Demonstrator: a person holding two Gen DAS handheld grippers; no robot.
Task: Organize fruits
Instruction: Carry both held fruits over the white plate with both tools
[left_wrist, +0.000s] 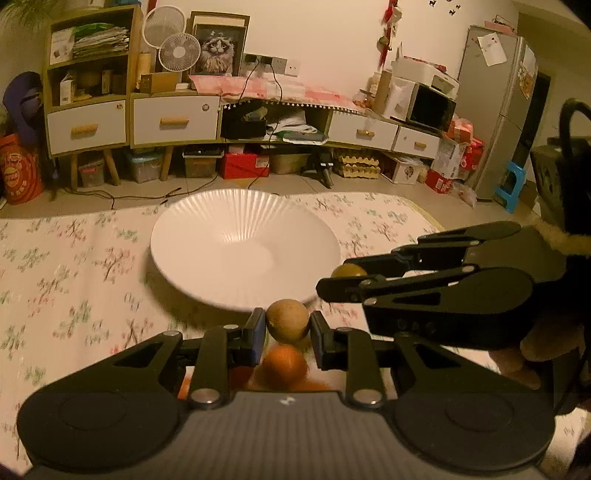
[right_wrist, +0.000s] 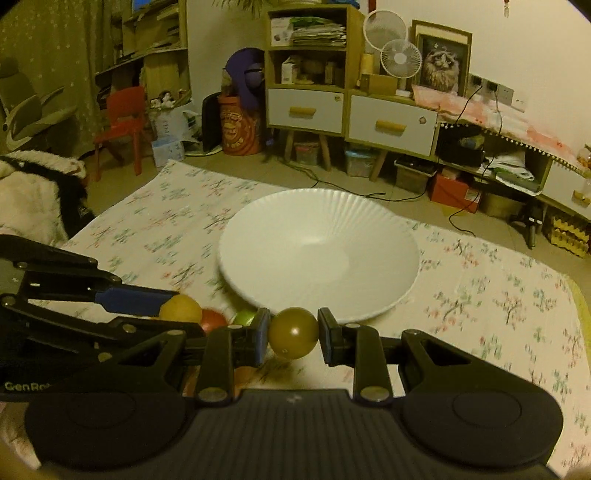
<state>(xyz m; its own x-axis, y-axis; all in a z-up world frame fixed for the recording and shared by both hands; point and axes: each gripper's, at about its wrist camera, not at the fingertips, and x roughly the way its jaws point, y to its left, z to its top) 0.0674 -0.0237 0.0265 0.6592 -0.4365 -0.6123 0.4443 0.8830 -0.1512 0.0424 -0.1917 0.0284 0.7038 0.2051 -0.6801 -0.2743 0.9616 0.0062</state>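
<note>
The left gripper (left_wrist: 288, 332) holds a small tan round fruit (left_wrist: 287, 320) in its jaws, low in the frame, near the white plate (left_wrist: 192, 236). The right gripper (right_wrist: 293, 334) holds a smooth olive ball fruit (right_wrist: 293, 333). Both look light, hard and slippery, best squeezed across the middle.

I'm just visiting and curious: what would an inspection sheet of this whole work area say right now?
Surface: floral cloth spread on the floor.
Job's things: empty white plate; orange fruit, red fruit and green fruit lie near it.
Clutter: nothing seen on the cloth.
Grippers: left gripper grips a tan fruit; right gripper grips an olive-brown fruit.
Cables: black cable across the floor.
Surroundings: cabinet, fans, cat picture, fridge.
</note>
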